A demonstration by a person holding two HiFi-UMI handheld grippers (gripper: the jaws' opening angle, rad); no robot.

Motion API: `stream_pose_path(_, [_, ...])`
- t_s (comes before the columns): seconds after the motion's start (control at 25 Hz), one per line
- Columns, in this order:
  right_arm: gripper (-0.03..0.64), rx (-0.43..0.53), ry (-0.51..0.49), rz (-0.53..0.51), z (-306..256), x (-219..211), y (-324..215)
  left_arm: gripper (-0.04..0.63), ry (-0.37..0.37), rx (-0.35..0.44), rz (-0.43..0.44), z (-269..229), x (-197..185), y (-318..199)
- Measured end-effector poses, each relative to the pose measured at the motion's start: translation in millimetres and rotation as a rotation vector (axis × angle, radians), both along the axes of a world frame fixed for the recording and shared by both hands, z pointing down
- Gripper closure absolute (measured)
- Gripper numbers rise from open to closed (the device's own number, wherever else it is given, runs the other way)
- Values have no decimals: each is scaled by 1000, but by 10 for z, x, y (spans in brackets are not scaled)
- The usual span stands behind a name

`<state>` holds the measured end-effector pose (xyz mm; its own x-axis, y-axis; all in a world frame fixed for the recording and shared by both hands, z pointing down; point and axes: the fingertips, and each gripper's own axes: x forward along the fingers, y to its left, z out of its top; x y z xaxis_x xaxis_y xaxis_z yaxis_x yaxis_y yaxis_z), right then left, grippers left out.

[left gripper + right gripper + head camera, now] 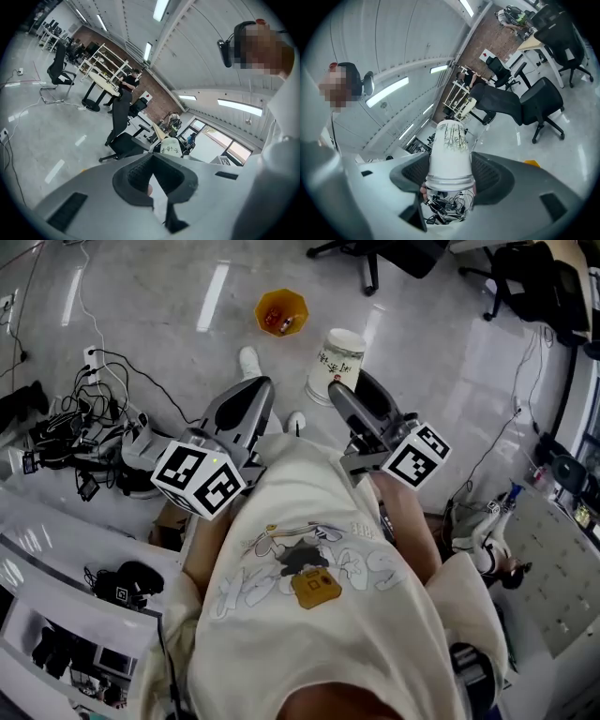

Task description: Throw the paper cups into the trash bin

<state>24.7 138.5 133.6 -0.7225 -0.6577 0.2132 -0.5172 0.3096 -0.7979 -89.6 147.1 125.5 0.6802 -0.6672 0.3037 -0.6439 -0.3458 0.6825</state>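
Right gripper [449, 174] clamped on cup [449, 154], rim nearest camera, held above floor. Left gripper [152, 176] closed, empty. Step, likely: carry to bin [281, 312], on floor ahead. Next: centre cup over bin, release.

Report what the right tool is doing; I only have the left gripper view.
Observer: The right tool is shut on a white paper cup with dark print, with its pads on either side near the rim.
Operator: Locate the bin.
Observer: An orange plastic bin sits on the grey floor ahead; in the head view the cup shows beside it, not over it.
Operator: Check its contents.
Observer: A few small items lie inside; I cannot tell what they are.
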Motion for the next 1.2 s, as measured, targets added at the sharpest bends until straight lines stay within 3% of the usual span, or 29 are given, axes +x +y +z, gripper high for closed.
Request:
stream_pose_path(0.32, [330, -58, 39, -8, 243, -413, -1074, 592, 5, -78, 61, 312, -379, -928])
stream_pose_path(0.48, [330, -81, 75, -42, 458, -391, -1360, 592, -24, -125, 11, 639, -370, -1201])
stream_pose_path(1.0, [331, -194, 267, -172, 2229, -16, -1971, 592, -85, -214, -25, 2088, 223, -1902])
stream_pose_path(1.2, [331, -224, 281, -213, 2975, -83, -2088, 592, -80, -278, -89, 2824, 200, -2003])
